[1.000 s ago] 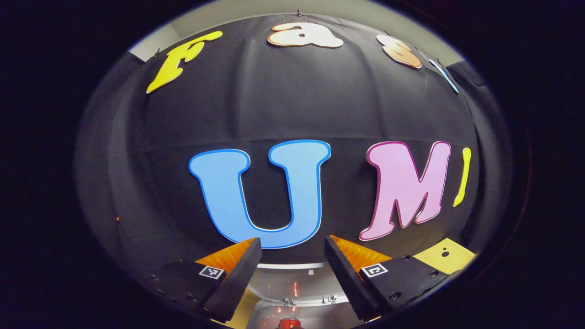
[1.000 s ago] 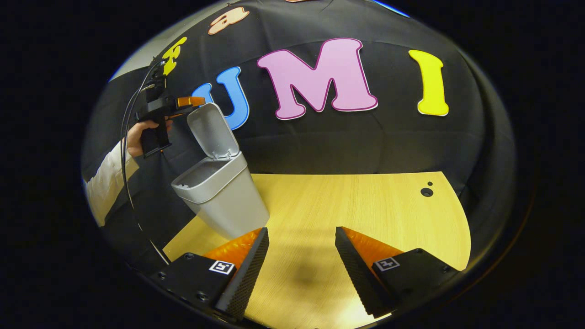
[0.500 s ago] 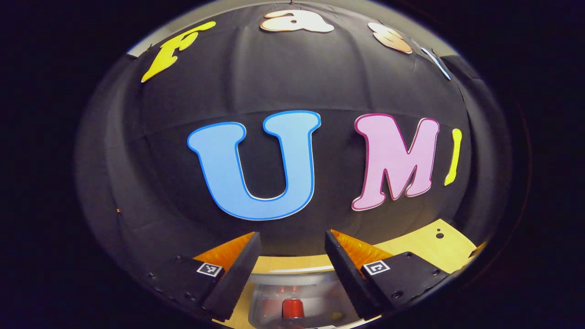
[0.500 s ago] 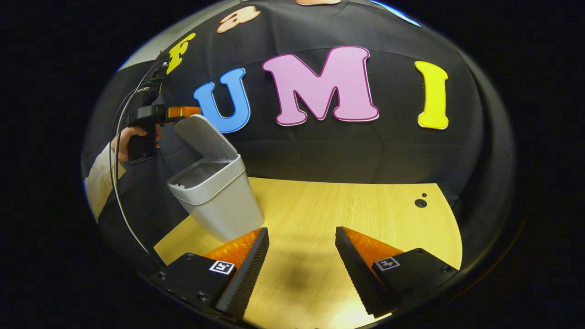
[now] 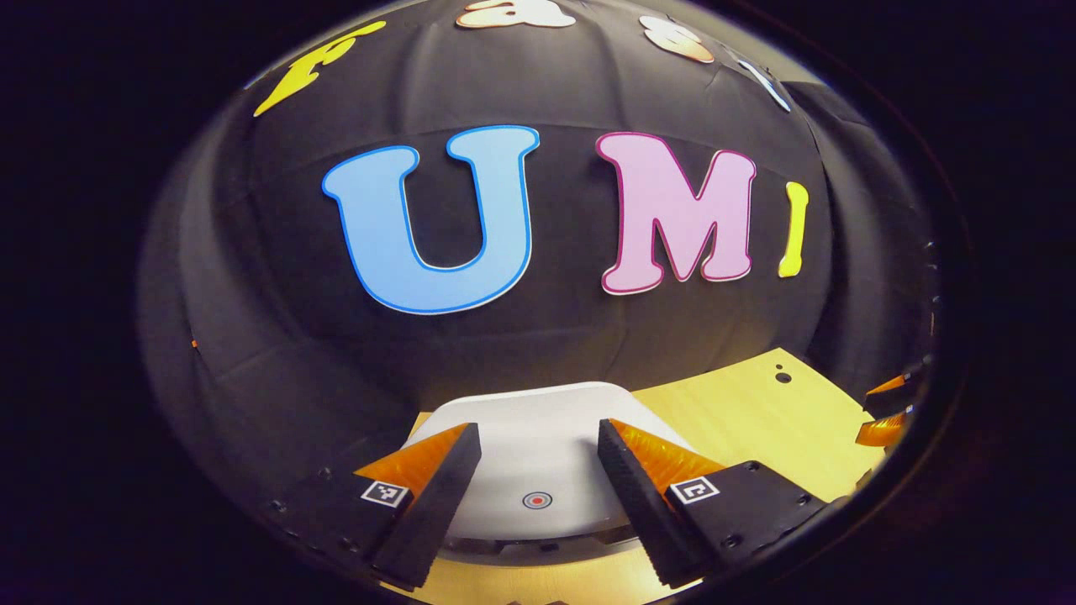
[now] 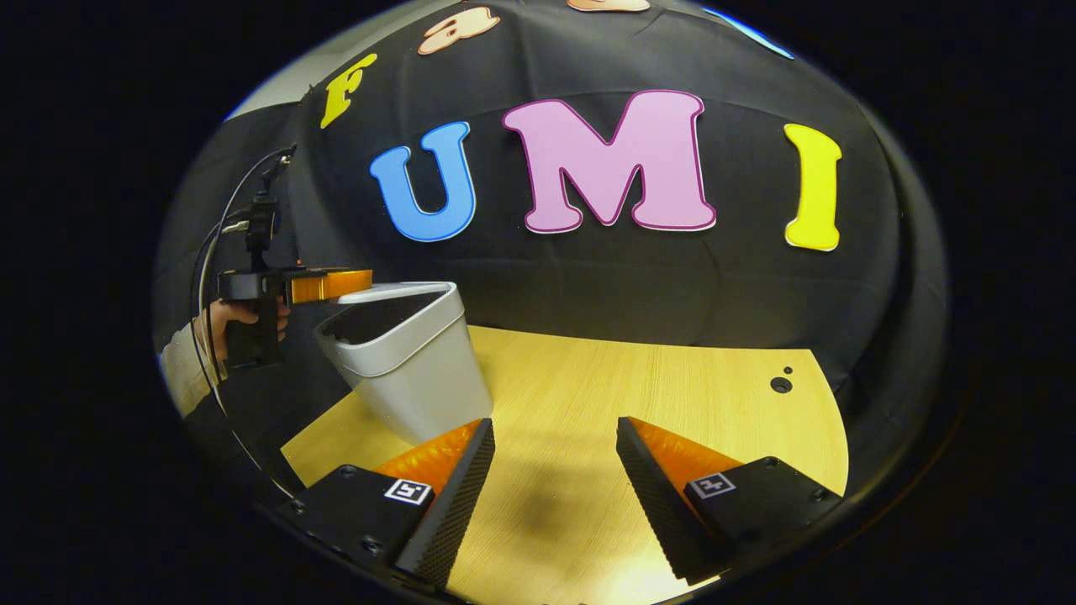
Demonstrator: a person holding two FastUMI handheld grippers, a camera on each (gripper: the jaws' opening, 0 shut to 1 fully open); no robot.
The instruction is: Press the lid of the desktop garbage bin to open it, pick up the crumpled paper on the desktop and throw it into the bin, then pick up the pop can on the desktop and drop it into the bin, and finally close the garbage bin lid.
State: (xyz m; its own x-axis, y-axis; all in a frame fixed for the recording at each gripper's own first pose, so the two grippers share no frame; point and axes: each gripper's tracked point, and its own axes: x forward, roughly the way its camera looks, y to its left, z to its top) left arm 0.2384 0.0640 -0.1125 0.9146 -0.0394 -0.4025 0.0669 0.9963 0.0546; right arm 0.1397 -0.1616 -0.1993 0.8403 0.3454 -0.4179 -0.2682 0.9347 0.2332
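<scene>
Right gripper view, far left: we see a hand (image 6: 225, 318) with a pale sleeve (image 6: 181, 370) holding the left gripper (image 6: 332, 286) level, cables (image 6: 220, 244) looping up from it. Its fingers lie over the near edge of the lid (image 6: 395, 291); we can't tell whether they touch it. Lid is almost flat, front edge a little above the rim, dark gap visible under it.

Garbage bin (image 6: 412, 370) stands on the wooden surface (image 6: 639, 395), left side, close to the black wall cloth (image 6: 639, 294). Two small dark holes (image 6: 782, 384) in the surface far right.

Right gripper (image 6: 555, 470) hovers over bare surface, to the right of the bin, well apart from it. Jaws released, wide gap, nothing between them.

Left gripper view: left gripper (image 5: 538, 470) directly above the lid (image 5: 538, 420), looking along it. Jaws released, spread apart, nothing held. Lid shows between the fingers, with a small red ring mark (image 5: 537, 500) on it. Strip of bin rim (image 5: 538, 544) visible just below the lid's front edge. Surface (image 5: 740, 403) extends to the right; right gripper fingertips (image 5: 883, 420) poke in at the far right edge.

We see neither paper nor can on the surface; bin interior is hidden by the lid.
</scene>
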